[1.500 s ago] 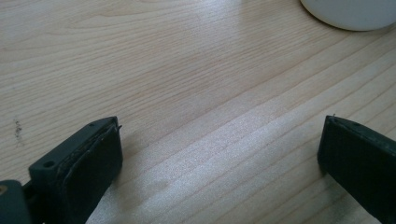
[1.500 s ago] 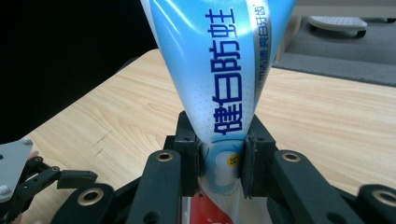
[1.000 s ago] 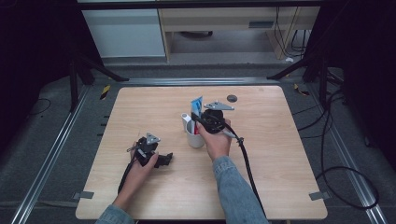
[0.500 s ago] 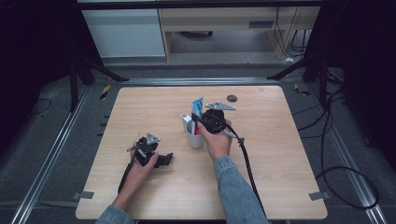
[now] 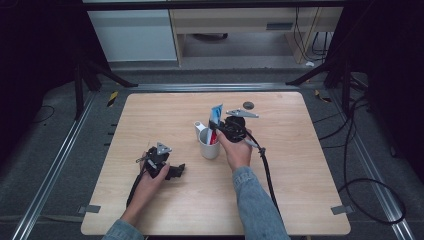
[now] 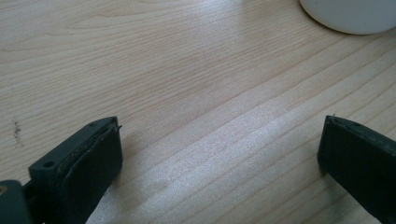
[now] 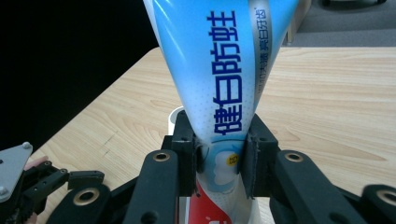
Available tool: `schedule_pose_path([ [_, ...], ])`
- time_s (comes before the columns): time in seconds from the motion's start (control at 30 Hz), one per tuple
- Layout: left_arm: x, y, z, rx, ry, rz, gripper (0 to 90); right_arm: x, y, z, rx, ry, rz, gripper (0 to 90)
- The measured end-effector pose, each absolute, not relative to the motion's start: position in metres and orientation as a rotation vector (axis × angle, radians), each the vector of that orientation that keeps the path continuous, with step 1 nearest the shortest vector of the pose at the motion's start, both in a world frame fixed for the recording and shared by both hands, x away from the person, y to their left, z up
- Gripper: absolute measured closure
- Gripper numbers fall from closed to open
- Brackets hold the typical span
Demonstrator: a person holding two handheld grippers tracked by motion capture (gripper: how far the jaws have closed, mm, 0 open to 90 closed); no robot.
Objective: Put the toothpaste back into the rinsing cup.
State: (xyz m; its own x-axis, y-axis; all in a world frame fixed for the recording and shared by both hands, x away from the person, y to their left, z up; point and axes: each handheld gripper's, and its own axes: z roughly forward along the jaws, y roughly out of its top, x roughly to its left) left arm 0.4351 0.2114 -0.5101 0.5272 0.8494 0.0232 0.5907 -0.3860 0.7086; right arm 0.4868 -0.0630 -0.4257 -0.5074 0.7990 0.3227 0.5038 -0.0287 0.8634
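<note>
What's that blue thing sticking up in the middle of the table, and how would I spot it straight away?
Start at the wooden table and find the white cup near its centre. Standing in the cup is a toothpaste tube, gripped by the right tool, whose jaws are closed on its sides. It is the one bright blue thing there, with bold Chinese lettering and a red lower end, unlike the plain cup.

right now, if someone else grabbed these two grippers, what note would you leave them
Right gripper: shut on the blue toothpaste tube, upright, its lower end inside the white cup near the table's middle.
Left gripper: open, holding nothing, resting low over bare wood to the left of the cup.
Done: tube gripped and standing in the cup.
Left: probably release the tube if it will stay leaning in the cup, then back the right gripper away. Whether its end touches the cup's bottom is hidden.
</note>
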Motion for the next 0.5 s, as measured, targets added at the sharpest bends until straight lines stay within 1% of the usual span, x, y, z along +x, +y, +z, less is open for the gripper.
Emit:
schedule_pose_path([
  [0.5,0.4352,0.2112,-0.5101,2.116,1.163,0.513,0.0,0.4872,-0.0666,-0.4254,1.372,1.984,1.561,68.2],
])
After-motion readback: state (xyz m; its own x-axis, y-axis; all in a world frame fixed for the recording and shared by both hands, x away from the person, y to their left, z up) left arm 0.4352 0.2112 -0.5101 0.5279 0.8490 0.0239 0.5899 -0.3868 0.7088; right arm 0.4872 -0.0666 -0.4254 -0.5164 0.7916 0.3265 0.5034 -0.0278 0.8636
